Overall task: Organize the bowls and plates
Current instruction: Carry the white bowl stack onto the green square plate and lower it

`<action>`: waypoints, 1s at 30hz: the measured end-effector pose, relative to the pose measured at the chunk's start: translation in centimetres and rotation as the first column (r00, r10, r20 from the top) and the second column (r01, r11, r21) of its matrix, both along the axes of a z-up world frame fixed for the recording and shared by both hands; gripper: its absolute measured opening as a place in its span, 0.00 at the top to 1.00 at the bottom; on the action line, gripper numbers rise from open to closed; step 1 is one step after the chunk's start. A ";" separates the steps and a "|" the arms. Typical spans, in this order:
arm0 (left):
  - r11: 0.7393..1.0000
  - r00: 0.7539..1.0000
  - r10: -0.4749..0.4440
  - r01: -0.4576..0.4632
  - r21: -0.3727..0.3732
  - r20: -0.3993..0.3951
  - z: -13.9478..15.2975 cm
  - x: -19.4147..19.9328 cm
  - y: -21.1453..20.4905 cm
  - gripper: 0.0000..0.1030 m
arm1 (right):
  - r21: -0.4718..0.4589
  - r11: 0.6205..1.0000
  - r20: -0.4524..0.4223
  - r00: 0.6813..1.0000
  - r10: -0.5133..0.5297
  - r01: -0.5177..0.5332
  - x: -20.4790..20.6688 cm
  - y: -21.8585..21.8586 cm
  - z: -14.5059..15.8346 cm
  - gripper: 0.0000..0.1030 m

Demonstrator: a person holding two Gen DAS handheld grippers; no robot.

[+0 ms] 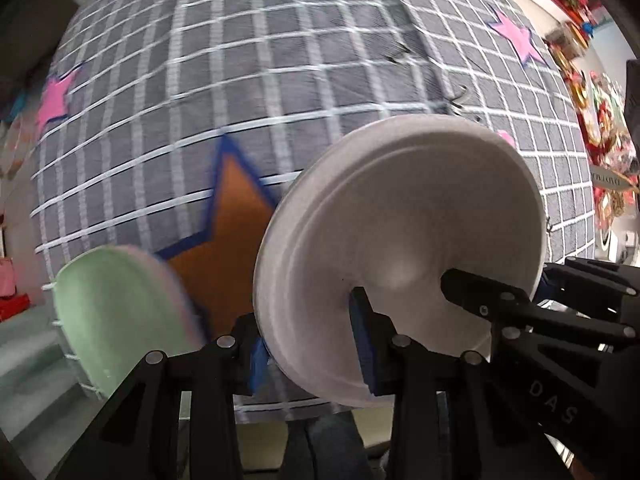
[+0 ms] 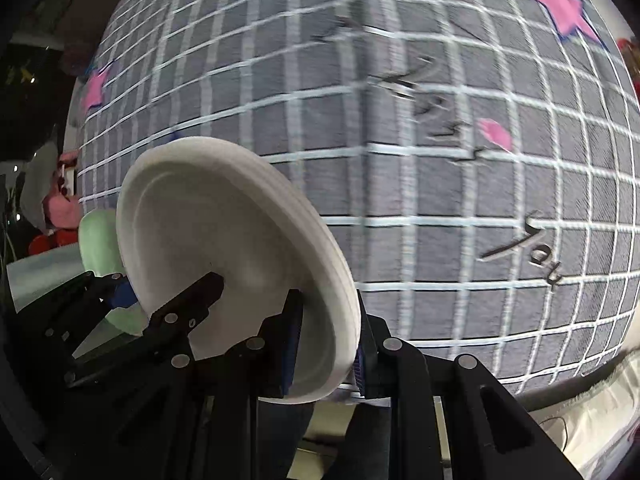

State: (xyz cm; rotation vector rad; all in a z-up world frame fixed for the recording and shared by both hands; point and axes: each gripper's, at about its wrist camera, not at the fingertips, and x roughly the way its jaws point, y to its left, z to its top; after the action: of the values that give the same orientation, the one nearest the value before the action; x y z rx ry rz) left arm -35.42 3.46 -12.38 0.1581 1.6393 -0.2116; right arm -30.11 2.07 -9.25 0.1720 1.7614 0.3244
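A stack of white paper plates (image 1: 400, 248) is held on edge above the grey checked tablecloth (image 1: 280, 80). My left gripper (image 1: 308, 352) is shut on the stack's near rim. My right gripper (image 2: 328, 352) is shut on the opposite rim of the same white plates (image 2: 224, 248); it also shows in the left wrist view (image 1: 500, 300) reaching in from the right. A pale green bowl (image 1: 120, 312) lies at the table's left front corner, and it shows in the right wrist view (image 2: 98, 240) behind the plates.
The tablecloth (image 2: 440, 200) has an orange star (image 1: 228, 240) and pink stars (image 1: 514, 34) printed on it. Colourful clutter (image 1: 600, 128) lines the room's right side. The table's front edge (image 2: 560, 380) is close below both grippers.
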 end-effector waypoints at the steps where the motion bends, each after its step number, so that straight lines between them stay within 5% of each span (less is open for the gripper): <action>1: 1.000 1.000 0.011 -0.011 0.000 0.004 0.0 0.0 1.1 0.62 | 0.086 0.992 0.026 0.995 -0.097 0.095 -0.3 1.3 0.5 0.75; 17: 0.975 0.973 0.222 -0.222 0.002 0.066 1.7 -0.7 20.4 0.62 | 0.088 0.986 0.116 0.985 0.130 -0.140 -0.3 18.9 2.7 0.75; 30: 0.956 0.955 0.290 -0.291 0.018 0.061 6.4 -3.5 26.6 0.62 | 0.094 0.969 0.121 0.969 0.215 -0.226 0.6 33.1 0.3 0.75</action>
State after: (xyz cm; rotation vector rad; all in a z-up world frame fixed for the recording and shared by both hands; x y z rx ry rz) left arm -38.96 30.04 -5.98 -0.0573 1.5867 0.0402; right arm -29.55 35.16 -8.93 0.0327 1.6577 0.5802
